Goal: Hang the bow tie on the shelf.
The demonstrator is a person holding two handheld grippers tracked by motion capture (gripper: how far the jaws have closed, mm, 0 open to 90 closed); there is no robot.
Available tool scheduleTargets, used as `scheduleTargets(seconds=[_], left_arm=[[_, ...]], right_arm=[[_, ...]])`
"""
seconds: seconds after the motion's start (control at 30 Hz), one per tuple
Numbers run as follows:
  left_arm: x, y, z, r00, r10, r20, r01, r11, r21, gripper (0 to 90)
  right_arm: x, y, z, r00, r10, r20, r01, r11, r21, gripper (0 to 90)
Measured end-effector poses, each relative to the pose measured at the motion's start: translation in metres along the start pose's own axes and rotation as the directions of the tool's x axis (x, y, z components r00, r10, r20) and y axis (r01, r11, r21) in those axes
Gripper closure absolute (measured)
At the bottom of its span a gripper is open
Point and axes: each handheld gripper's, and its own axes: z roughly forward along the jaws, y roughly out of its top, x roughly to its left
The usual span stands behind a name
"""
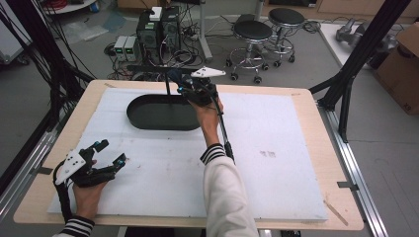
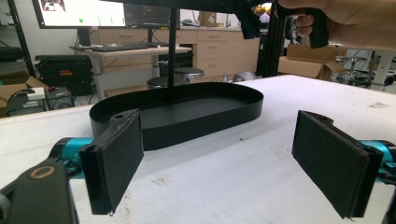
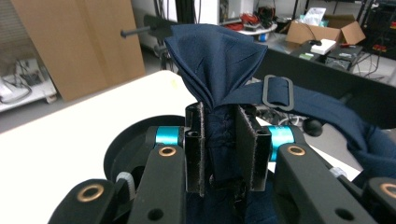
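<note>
navy blue cloth (image 3: pixel 219 56), black oval tray (image 1: pixel 148 116), white table cover (image 1: pixel 276 148), black-and-white striped sleeve (image 1: pixel 212 153)

No legible text or labels.

Beyond the tool's far side I am looking at a grey concrete floor (image 1: pixel 89 59) where two black round swivel stools (image 1: pixel 253 30) are standing beside stacked black computer towers (image 1: pixel 158 27) trailing tangled cables. To the tool's right, a brown cardboard box (image 1: pixel 402 69) is sitting past a slanting black metal frame post (image 1: pixel 363 47). Ahead of the tool, pale wooden cabinets (image 2: pixel 210 51) and a lit wide monitor (image 2: pixel 79 13) are lining the room's far wall.
</note>
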Motion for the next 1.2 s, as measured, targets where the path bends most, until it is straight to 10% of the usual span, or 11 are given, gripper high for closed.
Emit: scheduleTargets(seconds=[1.2], left_arm=[[0.0, 0.0, 0.0, 1.0, 0.0, 0.002, 0.0, 1.0, -0.003, 16.8]], right_arm=[[-0.017, -0.023, 0.016, 0.9962, 0.072, 0.05, -0.079, 0.984, 0.158, 74.2]])
